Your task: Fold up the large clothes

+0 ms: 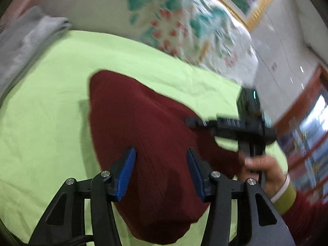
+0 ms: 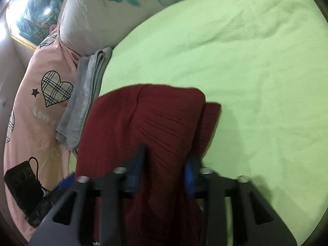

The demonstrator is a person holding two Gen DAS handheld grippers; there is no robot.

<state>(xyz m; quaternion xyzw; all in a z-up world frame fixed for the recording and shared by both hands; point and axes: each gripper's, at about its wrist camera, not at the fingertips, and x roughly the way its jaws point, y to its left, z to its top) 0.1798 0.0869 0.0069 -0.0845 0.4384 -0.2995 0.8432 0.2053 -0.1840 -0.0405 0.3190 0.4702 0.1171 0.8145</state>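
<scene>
Bed with green sheet (image 2: pixel 256 65), floral pillow (image 1: pixel 184 24) and framed picture (image 2: pixel 30 20) at its head, folded maroon garment (image 1: pixel 147 135) lying between the spread pads of the left hand-held gripper (image 1: pixel 161 157), right hand-held gripper (image 2: pixel 166 160) likewise parted over it, blurred.

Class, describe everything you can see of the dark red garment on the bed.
The dark red garment is a ribbed knit, folded into a thick bundle with a rounded far edge, lying on the light green sheet. One narrower fold shows along its right side. A folded grey cloth lies at its left. Both grippers' blue pads straddle it, apparently without pressing.
</scene>
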